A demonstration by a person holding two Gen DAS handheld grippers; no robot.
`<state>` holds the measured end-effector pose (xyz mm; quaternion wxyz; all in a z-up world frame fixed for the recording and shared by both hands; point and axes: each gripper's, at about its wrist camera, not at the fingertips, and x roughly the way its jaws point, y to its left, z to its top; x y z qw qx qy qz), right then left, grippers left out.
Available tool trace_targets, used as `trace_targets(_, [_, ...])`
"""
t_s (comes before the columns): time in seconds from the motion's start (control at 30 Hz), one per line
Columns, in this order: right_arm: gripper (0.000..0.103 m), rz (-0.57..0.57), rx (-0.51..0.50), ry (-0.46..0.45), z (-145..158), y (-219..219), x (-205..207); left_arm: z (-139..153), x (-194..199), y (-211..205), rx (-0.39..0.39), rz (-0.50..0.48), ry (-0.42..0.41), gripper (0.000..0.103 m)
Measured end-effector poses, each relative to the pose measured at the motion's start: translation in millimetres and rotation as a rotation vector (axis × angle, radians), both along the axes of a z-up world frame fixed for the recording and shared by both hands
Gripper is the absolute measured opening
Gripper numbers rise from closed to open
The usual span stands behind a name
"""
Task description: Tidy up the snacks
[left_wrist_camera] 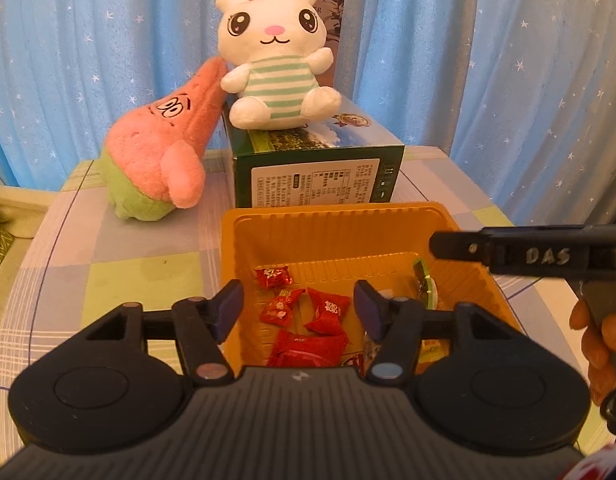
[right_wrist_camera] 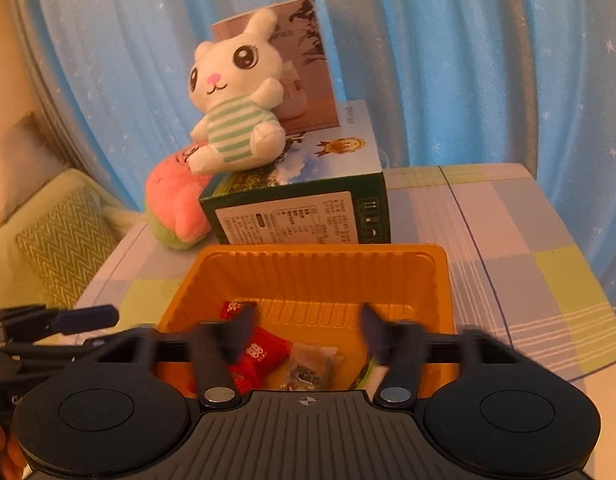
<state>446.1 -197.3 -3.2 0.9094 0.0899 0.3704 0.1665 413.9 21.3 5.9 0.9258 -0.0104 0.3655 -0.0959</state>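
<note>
Both the left hand-held gripper (left_wrist_camera: 299, 304) and the right hand-held gripper (right_wrist_camera: 308, 336) hang spread and empty over the orange tray (left_wrist_camera: 348, 216), low in frame, red snack packets (left_wrist_camera: 326, 312) inside.

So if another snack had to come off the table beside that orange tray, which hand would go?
No loose snack shows on the table, so it's close. Both the left gripper and right gripper hang open over the orange tray. Left for that side's bare cloth, right for the other.
</note>
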Motion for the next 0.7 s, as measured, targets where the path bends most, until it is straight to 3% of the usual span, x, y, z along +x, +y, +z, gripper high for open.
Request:
trace_targets(0.43, [0.07,-0.067,-0.048,0.051,6,-17,-42,8,-44,3,0.001,0.043,-0.012,0.09])
trace_targets(0.7, [0.07,-0.083,-0.062,0.067,24,-21,-86,20,-86,0,-0.003,0.072,-0.018,0.103])
